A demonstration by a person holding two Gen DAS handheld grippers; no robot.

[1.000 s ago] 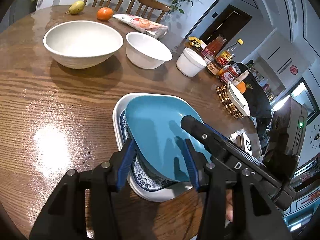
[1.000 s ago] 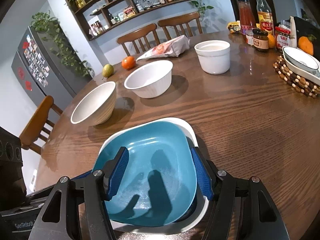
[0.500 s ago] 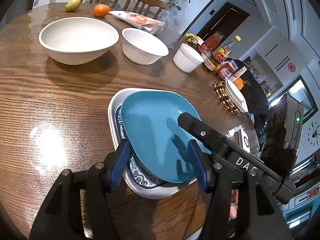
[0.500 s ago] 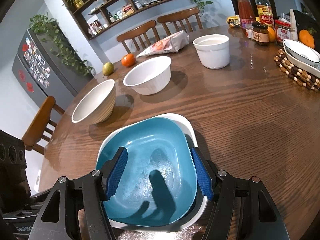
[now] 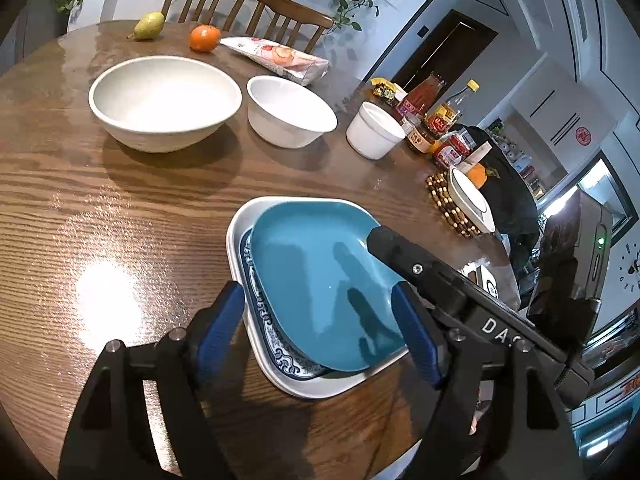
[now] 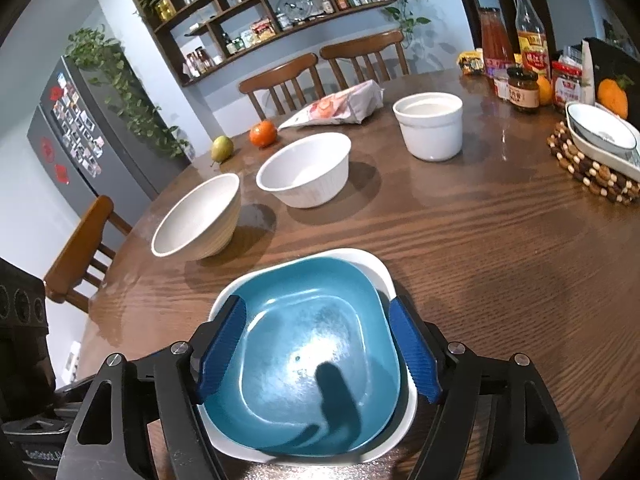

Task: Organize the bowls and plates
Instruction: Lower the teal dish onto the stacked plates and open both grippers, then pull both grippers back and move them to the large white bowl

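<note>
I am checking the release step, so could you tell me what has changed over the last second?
Both grippers let go: the left gripper and right gripper have jaws opening, their pads now clear of the blue plate. The plate rests nested in the white dish. The white bowls and the table stayed put.

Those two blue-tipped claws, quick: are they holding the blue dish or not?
Left gripper: jaws opening, teal plate between them, not gripped.
Right gripper: jaws opening around the same plate, not gripped.

Teal plate point(image 5: 320, 276) hides most of the patterned plate point(image 5: 256, 300) beneath it
</note>
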